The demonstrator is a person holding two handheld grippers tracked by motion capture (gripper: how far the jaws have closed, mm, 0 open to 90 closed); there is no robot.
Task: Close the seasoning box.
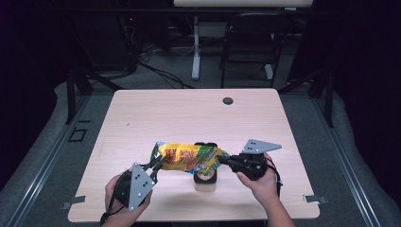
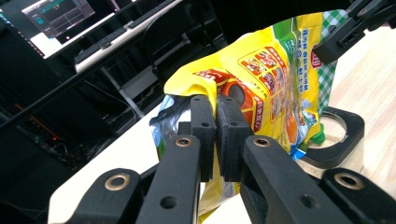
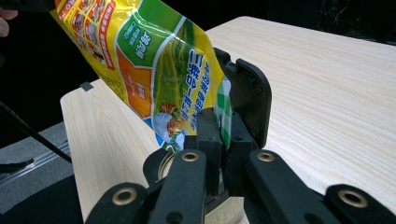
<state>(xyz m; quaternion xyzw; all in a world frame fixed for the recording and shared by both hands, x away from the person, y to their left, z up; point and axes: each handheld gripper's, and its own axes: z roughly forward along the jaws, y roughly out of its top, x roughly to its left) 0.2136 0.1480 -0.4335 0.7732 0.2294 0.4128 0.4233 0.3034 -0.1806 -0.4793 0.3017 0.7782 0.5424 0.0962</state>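
Note:
A yellow snack bag [image 1: 187, 157] with green and red print hangs level above the table, stretched between my two grippers. My left gripper [image 1: 158, 164] is shut on the bag's left end; in the left gripper view its pads [image 2: 205, 121] pinch the crumpled edge of the bag [image 2: 261, 79]. My right gripper [image 1: 221, 160] is shut on the right end, where the pads [image 3: 208, 126] clamp the green-checked edge of the bag [image 3: 154, 60]. Under the bag stands a small container [image 1: 206, 179] with a black hinged lid [image 3: 252, 93] swung open.
The light wooden table [image 1: 189, 113] has a round cable hole [image 1: 228, 100] near its far edge. Behind the table stand a black chair [image 1: 248, 42] and a desk leg [image 1: 196, 47] on the dark floor. A hand [image 1: 262, 182] holds each gripper near the front edge.

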